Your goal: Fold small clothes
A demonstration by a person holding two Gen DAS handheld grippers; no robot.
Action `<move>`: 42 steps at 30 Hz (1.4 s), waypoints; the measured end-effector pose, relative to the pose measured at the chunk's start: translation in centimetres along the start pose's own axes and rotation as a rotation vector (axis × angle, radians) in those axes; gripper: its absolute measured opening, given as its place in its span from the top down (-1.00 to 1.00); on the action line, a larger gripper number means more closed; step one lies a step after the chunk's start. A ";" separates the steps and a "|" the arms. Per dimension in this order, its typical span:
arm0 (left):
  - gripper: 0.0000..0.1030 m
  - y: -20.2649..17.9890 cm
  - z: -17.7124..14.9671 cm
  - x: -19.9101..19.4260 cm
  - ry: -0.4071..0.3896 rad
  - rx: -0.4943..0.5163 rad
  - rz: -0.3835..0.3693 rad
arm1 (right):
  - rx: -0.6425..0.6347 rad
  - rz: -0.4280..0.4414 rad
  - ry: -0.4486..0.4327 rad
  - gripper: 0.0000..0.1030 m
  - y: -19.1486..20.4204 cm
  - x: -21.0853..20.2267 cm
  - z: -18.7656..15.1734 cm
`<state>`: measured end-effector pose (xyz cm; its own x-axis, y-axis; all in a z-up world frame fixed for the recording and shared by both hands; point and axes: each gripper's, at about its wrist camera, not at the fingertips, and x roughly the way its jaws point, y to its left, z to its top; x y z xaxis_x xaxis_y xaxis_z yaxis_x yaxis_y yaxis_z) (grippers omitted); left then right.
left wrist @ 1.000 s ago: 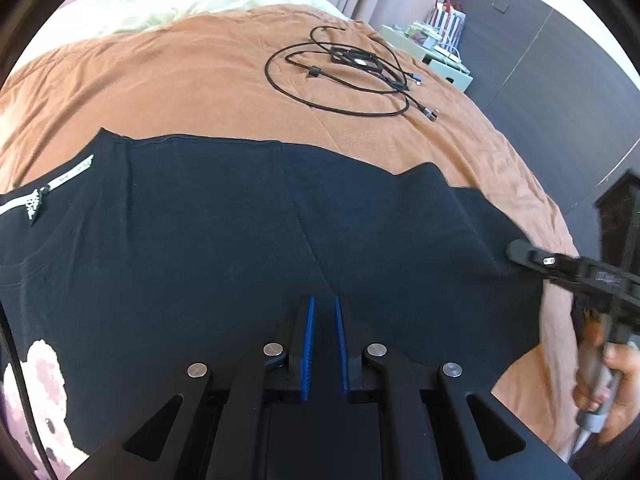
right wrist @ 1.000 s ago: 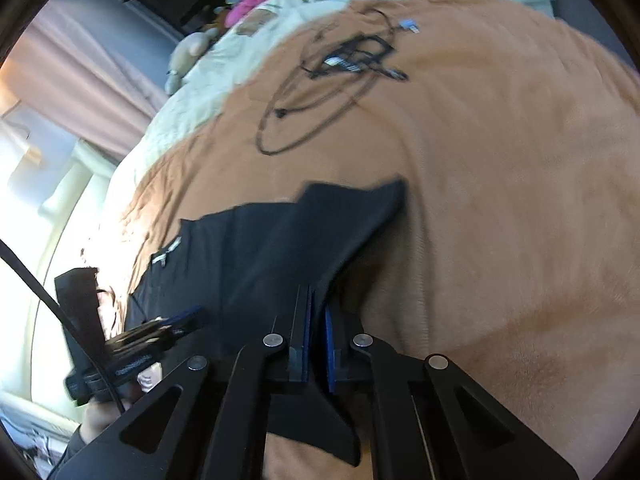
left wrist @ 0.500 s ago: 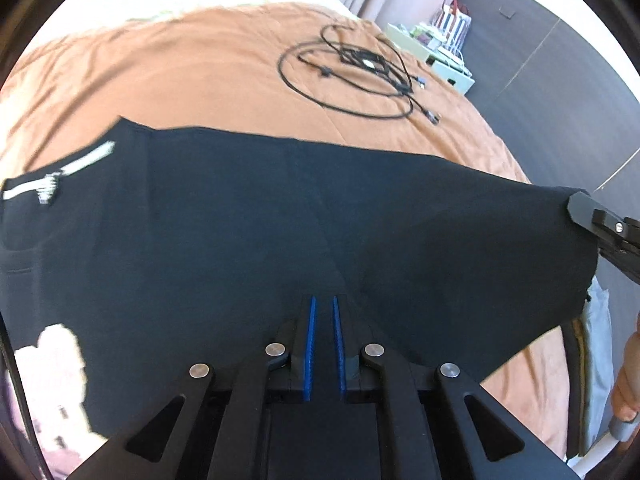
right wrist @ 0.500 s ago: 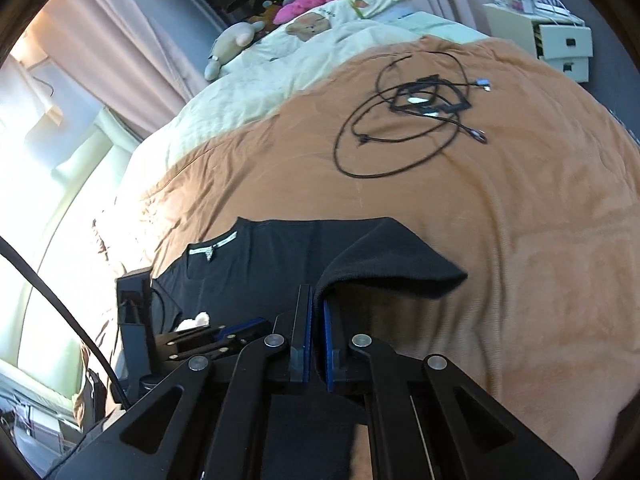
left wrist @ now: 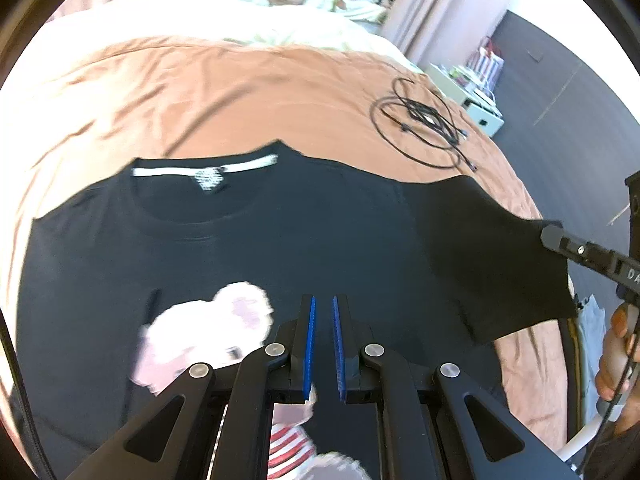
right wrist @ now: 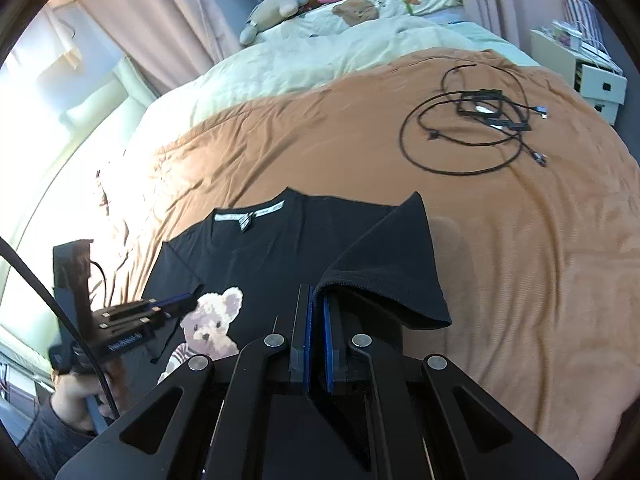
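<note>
Black cotton T-shirt [right wrist: 280, 252] with a teddy-bear print lies front-up on the orange-brown bed blanket [right wrist: 520, 260], neck label pointing up the bed. From the right wrist view the bear print [right wrist: 208, 328] is sharp, the right gripper [right wrist: 316, 320] has its blue pads pressed together on the hem of the shirt's sleeve, lifting it clear of the blanket, and the left gripper [right wrist: 188, 300] reaches in over the shirt's other side, held by a hand [right wrist: 76, 400]. The left wrist view blurs the print but shows that left gripper [left wrist: 322, 344] from behind, its pads nearly together with dark cloth between them, and the right one's tip at the raised sleeve. Coiled black cables [right wrist: 476, 120] lie well apart, further up the blanket.
</note>
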<state>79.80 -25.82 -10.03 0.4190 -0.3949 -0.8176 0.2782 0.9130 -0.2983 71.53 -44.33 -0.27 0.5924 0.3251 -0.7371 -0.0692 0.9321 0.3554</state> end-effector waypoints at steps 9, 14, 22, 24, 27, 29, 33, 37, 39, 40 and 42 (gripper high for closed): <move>0.82 3.5 -1.2 -4.2 -0.025 0.007 0.052 | -0.087 -0.051 0.119 0.96 4.7 5.1 -1.3; 0.82 4.6 -1.8 -5.0 -0.011 0.014 0.079 | -0.033 -0.040 0.200 0.94 5.3 7.3 -1.2; 0.80 3.5 -2.4 -3.7 0.022 0.039 0.077 | 0.003 -0.070 0.161 0.32 2.5 5.6 -2.4; 0.79 2.8 -2.5 -2.8 0.038 0.050 0.065 | 0.013 -0.096 0.159 0.32 1.3 5.4 -3.2; 0.77 1.1 -2.9 -1.0 0.068 0.077 0.049 | 0.023 -0.130 0.166 0.32 0.1 5.7 -4.4; 0.73 -0.1 -3.2 0.2 0.087 0.095 0.036 | 0.045 -0.140 0.172 0.32 -1.2 5.8 -5.2; -0.08 -2.9 -3.7 2.7 0.113 0.147 0.020 | 0.061 -0.162 0.174 0.32 -2.8 6.0 -6.5; -0.21 -5.6 -4.3 5.4 0.131 0.225 0.028 | 0.073 -0.179 0.183 0.32 -4.3 6.5 -7.5; -0.21 -6.4 -4.5 6.9 0.151 0.247 0.048 | 0.065 -0.197 0.192 0.32 -4.6 7.0 -8.0; -0.21 -6.8 -4.6 7.6 0.158 0.255 0.059 | 0.060 -0.205 0.196 0.32 -4.7 7.2 -8.1; -0.21 -7.3 -4.7 8.7 0.169 0.269 0.077 | 0.060 -0.210 0.206 0.32 -4.9 7.6 -8.5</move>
<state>77.34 -35.40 -17.32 0.3047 -0.2826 -0.9095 0.4794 0.8707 -0.1100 69.57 -45.07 -12.54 0.4130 0.1576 -0.8970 0.0884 0.9733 0.2117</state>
